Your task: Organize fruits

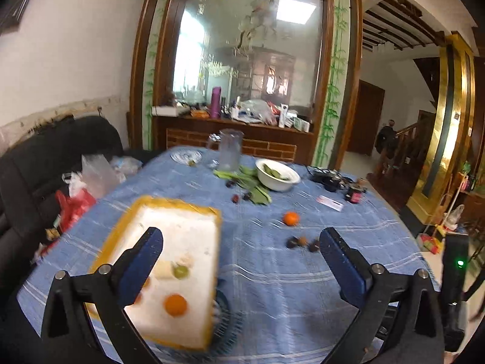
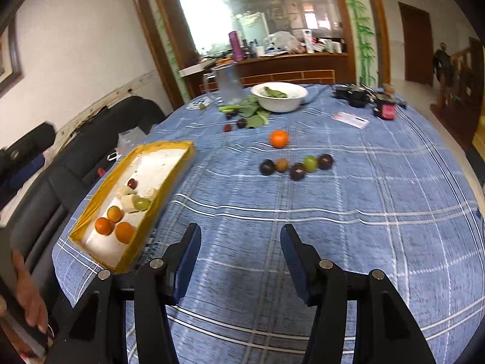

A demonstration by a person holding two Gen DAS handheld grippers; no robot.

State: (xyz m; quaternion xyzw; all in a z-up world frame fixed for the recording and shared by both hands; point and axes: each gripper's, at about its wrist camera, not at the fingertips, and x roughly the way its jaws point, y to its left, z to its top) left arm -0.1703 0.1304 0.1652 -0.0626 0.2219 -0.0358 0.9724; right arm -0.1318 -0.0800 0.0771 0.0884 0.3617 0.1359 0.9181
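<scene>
the yellow-rimmed tray [image 2: 182, 157] with a white floor sits at the left of the surface [image 2: 363, 212], which is covered by a blue checked cloth. in it lie three oranges [image 2: 104, 226] grouped at its near end, then a green grape [image 2: 142, 203] against pale banana pieces [image 2: 128, 201], and a dark red fruit [image 2: 132, 183] further in. out on the cloth, well apart from the tray, a lone orange [image 2: 279, 138] lies behind a row of five small fruits [image 2: 297, 165]: dark plums, a brownish one and a green one. further back a white bowl [image 2: 280, 97] holds green leaves, with more leaves [image 2: 256, 118] and a few dark fruits [image 2: 241, 123] just beside it, and a clear pitcher [image 2: 227, 86] stands to its left.

the left hand-held gripper [image 1: 241, 253] is spread wide and released, nothing between its blue pads, above the tray's near part. the right hand-held gripper [image 2: 241, 244] is partly spread over bare cloth, also grasping nothing.
</scene>
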